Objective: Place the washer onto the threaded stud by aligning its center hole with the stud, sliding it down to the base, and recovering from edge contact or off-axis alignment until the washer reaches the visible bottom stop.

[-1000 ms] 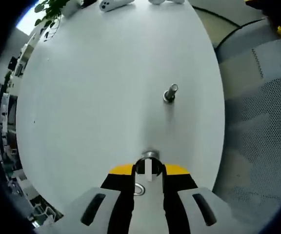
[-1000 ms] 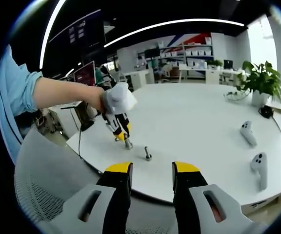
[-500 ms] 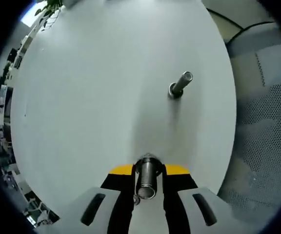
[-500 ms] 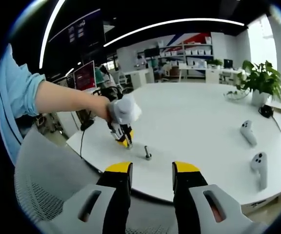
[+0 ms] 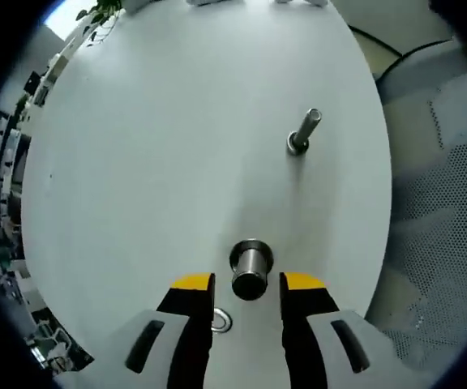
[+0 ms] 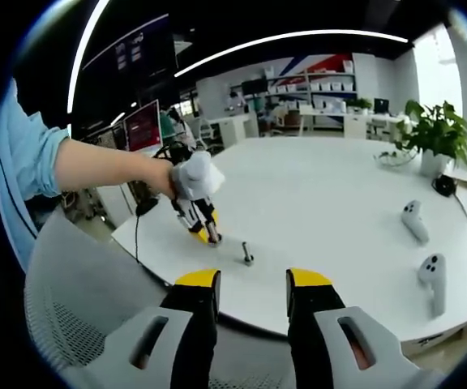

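left gripper (image 5: pixel 247 285) parted, empty, above stud (image 5: pixel 250 271) | washer (image 5: pixel 220 322) flat on worktop (image 5: pixel 152 162) beside jaw: pinch its rim, keep level | right gripper (image 6: pixel 252 284) parted, empty

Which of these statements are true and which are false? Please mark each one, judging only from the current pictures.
1. The left gripper has its jaws open. True.
2. The washer already sits on a stud. False: it lies flat on the white table, beside the left jaw.
3. Two metal studs stand on the table. True: the near stud and the far stud.
4. The right gripper holds the washer. False: its jaws are open and hold nothing.
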Demonstrator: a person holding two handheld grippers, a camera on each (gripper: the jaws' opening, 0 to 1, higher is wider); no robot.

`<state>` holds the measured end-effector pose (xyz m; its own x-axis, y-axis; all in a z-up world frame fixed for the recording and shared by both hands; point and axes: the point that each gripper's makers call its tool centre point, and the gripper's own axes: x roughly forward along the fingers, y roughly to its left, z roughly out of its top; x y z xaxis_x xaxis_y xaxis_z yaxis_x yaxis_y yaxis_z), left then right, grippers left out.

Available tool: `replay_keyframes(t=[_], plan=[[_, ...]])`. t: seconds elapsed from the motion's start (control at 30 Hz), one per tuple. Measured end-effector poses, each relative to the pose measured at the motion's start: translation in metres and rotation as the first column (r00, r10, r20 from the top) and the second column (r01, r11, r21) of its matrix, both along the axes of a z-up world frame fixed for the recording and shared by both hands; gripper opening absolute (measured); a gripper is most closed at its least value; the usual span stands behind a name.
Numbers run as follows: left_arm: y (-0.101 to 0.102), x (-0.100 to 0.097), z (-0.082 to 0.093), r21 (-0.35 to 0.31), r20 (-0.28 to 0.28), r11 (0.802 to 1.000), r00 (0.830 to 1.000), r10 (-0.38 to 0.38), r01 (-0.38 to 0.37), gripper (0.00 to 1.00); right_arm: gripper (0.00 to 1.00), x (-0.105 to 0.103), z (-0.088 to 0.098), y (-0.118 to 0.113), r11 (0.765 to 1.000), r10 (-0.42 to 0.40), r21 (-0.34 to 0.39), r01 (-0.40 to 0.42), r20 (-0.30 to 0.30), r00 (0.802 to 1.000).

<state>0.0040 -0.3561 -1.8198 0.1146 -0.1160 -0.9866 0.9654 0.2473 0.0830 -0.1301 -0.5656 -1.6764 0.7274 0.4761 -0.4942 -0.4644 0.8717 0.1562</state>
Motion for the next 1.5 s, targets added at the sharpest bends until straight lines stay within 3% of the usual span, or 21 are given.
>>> replay_keyframes(t=[0.1, 0.17, 0.27, 0.37, 0.43, 0.5, 0.67, 0.8, 0.9, 1.0, 1.23, 1.4, 1.5], plan=[[0.008, 0.005, 0.011, -0.051, 0.069, 0.999, 0.998, 0.014, -0.01, 0.39, 0.34, 0.0, -0.001, 0.001, 1.0, 0.005, 0.0, -0.005, -0.005, 1.0], [0.011, 0.002, 0.021, -0.139, 0.073, 0.989, 0.995, 0.062, -0.051, 0.44, 0.34, 0.0, -0.001, 0.001, 1.0, 0.008, -0.001, -0.008, -0.009, 1.0], [0.015, -0.003, 0.034, -0.289, 0.024, 0.939, 0.979, 0.202, -0.187, 0.52, 0.34, 0.0, -0.002, 0.002, 1.0, 0.011, 0.001, -0.011, -0.012, 1.0], [0.028, -0.003, 0.043, -0.344, 0.072, 0.914, 0.964, 0.255, -0.217, 0.52, 0.34, -0.001, -0.002, 0.002, 1.0, 0.012, 0.003, -0.012, -0.015, 1.0], [0.035, -0.01, 0.045, -0.388, 0.055, 0.884, 0.951, 0.305, -0.261, 0.55, 0.34, -0.001, -0.002, 0.002, 1.0, 0.01, 0.007, -0.01, -0.015, 1.0], [0.042, -0.015, 0.045, -0.406, 0.043, 0.864, 0.939, 0.342, -0.297, 0.57, 0.34, 0.0, -0.002, 0.002, 1.0, 0.003, 0.013, -0.003, -0.015, 1.0], [0.062, -0.033, 0.045, -0.417, 0.046, 0.854, 0.931, 0.363, -0.312, 0.59, 0.34, -0.001, -0.001, 0.002, 1.0, 0.004, 0.017, -0.004, -0.017, 1.0], [0.069, -0.046, 0.046, -0.441, 0.04, 0.828, 0.914, 0.404, -0.346, 0.6, 0.33, -0.002, -0.002, 0.003, 1.0, 0.011, 0.029, -0.01, -0.027, 1.0], [0.07, -0.059, 0.044, -0.444, 0.037, 0.827, 0.915, 0.402, -0.346, 0.6, 0.33, -0.001, -0.001, 0.002, 0.999, -0.003, 0.035, 0.004, -0.027, 1.0], [0.076, -0.068, 0.045, -0.449, 0.032, 0.815, 0.905, 0.424, -0.366, 0.56, 0.33, -0.002, -0.002, 0.003, 0.999, 0.007, 0.033, -0.006, -0.034, 0.999], [0.097, -0.073, 0.056, -0.46, 0.037, 0.787, 0.877, 0.48, -0.411, 0.55, 0.32, -0.003, -0.004, 0.004, 0.999, 0.024, 0.028, -0.023, -0.041, 0.999], [0.104, -0.071, 0.061, -0.465, 0.057, 0.779, 0.864, 0.5, -0.42, 0.53, 0.32, -0.004, -0.004, 0.005, 0.999, 0.03, 0.029, -0.029, -0.04, 0.999], [0.107, -0.064, 0.066, -0.486, 0.068, 0.76, 0.848, 0.525, -0.432, 0.52, 0.32, -0.004, -0.004, 0.004, 0.999, 0.03, 0.029, -0.029, -0.041, 0.999]])
